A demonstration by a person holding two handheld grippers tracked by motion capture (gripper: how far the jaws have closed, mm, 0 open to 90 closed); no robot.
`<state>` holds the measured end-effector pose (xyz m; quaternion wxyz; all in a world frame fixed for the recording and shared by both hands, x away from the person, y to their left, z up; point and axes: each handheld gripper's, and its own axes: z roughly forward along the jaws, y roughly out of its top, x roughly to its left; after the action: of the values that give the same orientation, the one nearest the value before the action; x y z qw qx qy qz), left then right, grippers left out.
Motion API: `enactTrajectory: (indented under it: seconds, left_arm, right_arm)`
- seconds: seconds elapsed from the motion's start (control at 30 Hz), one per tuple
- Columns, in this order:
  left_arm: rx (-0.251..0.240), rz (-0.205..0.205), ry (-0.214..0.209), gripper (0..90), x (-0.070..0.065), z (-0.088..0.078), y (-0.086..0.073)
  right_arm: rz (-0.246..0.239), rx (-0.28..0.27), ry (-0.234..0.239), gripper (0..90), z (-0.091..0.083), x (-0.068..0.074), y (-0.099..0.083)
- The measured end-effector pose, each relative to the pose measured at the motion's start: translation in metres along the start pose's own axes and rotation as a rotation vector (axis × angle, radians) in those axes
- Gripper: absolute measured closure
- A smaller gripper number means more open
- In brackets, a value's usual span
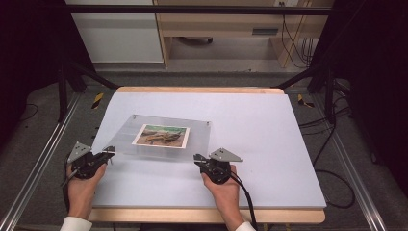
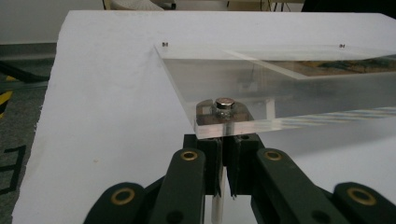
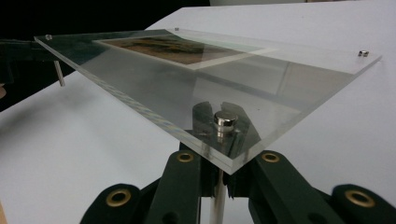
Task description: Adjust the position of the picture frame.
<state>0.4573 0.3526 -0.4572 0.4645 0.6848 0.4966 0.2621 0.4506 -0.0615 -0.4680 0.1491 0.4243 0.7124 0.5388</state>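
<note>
I see a clear acrylic photo frame (image 1: 163, 137) near the middle of the counter (image 1: 269, 144), two transparent panels sandwiching a photo (image 1: 161, 135) in browns and greens, with small metal caps at the corners. The near edge sits raised off the white surface, the far edge lower (the panel tilts up towards me in both claw views).

In the left gripper view, a round metal cap (image 2: 225, 103) tops the near-left corner, and a thin metal leg (image 2: 219, 196) drops from it between my left claw (image 2: 228, 156), whose jaws are pressed in on that leg. In the right gripper view, the same arrangement: the cap (image 3: 225, 120) on the near-right corner, the leg (image 3: 216, 198) under it, and my right claw (image 3: 219, 163) pinching that leg.

From the high view, the left claw (image 1: 107, 153) meets the frame's near-left corner and the right claw (image 1: 198, 159) the near-right one, each held in a hand with a white cuff at the wrist. Cables lie on the floor (image 1: 351, 159) to the right of the counter.
</note>
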Motion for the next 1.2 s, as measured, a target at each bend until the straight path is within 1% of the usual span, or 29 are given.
enactTrajectory:
  seconds: [0.07, 0.13, 0.17, 0.23, 0.27, 0.3, 0.33, 0.37, 0.4, 0.43, 0.5, 0.57, 0.63, 0.67, 0.7, 0.73, 0.77, 0.8, 0.83, 0.87, 0.93, 1.03, 1.13, 1.17, 1.2]
  left_arm:
    - [0.005, -0.001, -0.006, 83.3, 0.001, 0.001, 0.000]
    - [0.010, 0.001, -0.005, 76.8, 0.002, 0.004, 0.000]
    - [0.011, -0.003, -0.006, 75.3, 0.003, 0.006, 0.000]
    - [0.005, -0.003, -0.016, 77.6, 0.005, 0.007, 0.001]
    - [0.001, -0.009, -0.033, 80.7, 0.005, 0.007, 0.002]
    - [-0.002, -0.011, -0.031, 83.5, 0.004, 0.006, 0.003]
    - [-0.003, -0.013, -0.033, 83.8, 0.004, 0.005, 0.004]
    - [-0.009, -0.019, -0.045, 83.9, 0.003, 0.004, 0.005]
    - [-0.013, -0.019, -0.047, 84.0, 0.002, 0.002, 0.006]
    - [-0.020, -0.024, -0.047, 84.1, -0.001, 0.001, 0.008]
    - [-0.038, -0.025, -0.055, 84.1, -0.007, -0.004, 0.013]
    - [-0.039, -0.010, -0.048, 84.2, -0.016, -0.008, 0.018]
    - [-0.039, -0.011, -0.050, 84.1, -0.024, -0.012, 0.021]
    - [-0.038, -0.013, -0.050, 84.2, -0.027, -0.012, 0.022]
    - [-0.037, -0.013, -0.055, 84.1, -0.035, -0.013, 0.024]
    - [-0.037, -0.013, -0.055, 84.1, -0.035, -0.013, 0.024]
    - [-0.035, -0.016, -0.059, 84.1, -0.038, -0.013, 0.025]
    - [-0.035, -0.017, -0.061, 84.1, -0.040, -0.013, 0.026]
    - [-0.040, -0.017, -0.063, 84.1, -0.045, -0.013, 0.028]
    - [-0.047, -0.015, -0.066, 84.1, -0.049, -0.013, 0.030]
    - [-0.057, -0.013, -0.073, 84.1, -0.056, -0.011, 0.034]
    - [-0.077, 0.002, -0.077, 84.1, -0.071, -0.007, 0.042]
    - [-0.089, 0.014, -0.083, 84.1, -0.085, -0.001, 0.048]
    - [-0.091, 0.016, -0.085, 84.0, -0.090, 0.002, 0.050]
    - [-0.091, 0.018, -0.086, 84.0, -0.093, 0.004, 0.052]
  right_arm:
    - [0.000, 0.007, 0.001, 84.7, 0.000, 0.000, 0.000]
    - [-0.004, 0.012, 0.004, 84.7, 0.000, -0.001, 0.000]
    - [-0.002, 0.016, 0.005, 84.7, 0.000, -0.001, 0.000]
    - [0.001, 0.022, 0.004, 84.7, 0.000, -0.001, 0.001]
    - [0.002, 0.023, 0.003, 84.6, 0.000, -0.001, 0.001]
    - [0.002, 0.022, 0.001, 84.6, 0.000, 0.000, 0.002]
    - [0.001, 0.024, -0.002, 84.6, 0.000, 0.000, 0.003]
    - [0.001, 0.024, -0.006, 84.6, -0.001, 0.000, 0.004]
    - [-0.008, 0.024, -0.019, 84.6, -0.002, 0.000, 0.005]
    - [-0.005, 0.022, -0.027, 84.5, -0.003, 0.001, 0.007]
    - [-0.015, 0.017, -0.049, 83.9, -0.008, 0.000, 0.012]
    - [-0.035, 0.004, -0.066, 83.2, -0.015, -0.002, 0.020]
    - [-0.041, -0.003, -0.083, 82.8, -0.023, -0.004, 0.027]
    - [-0.040, -0.002, -0.086, 82.8, -0.025, -0.006, 0.029]
    - [-0.038, 0.000, -0.088, 83.0, -0.030, -0.011, 0.031]
    - [-0.038, 0.000, -0.088, 83.0, -0.030, -0.011, 0.031]
    - [-0.030, -0.003, -0.090, 83.2, -0.036, -0.016, 0.034]
    - [-0.030, -0.003, -0.090, 83.2, -0.036, -0.016, 0.034]
    - [-0.028, -0.008, -0.099, 83.2, -0.041, -0.020, 0.037]
    - [-0.028, -0.008, -0.099, 83.2, -0.041, -0.020, 0.037]
    - [-0.033, -0.015, -0.106, 83.2, -0.048, -0.024, 0.040]
    - [-0.045, -0.026, -0.122, 83.2, -0.060, -0.032, 0.045]
    - [-0.049, -0.037, -0.131, 83.1, -0.072, -0.043, 0.048]
    - [-0.050, -0.040, -0.133, 83.0, -0.080, -0.051, 0.049]
    - [-0.050, -0.040, -0.133, 83.0, -0.080, -0.051, 0.049]
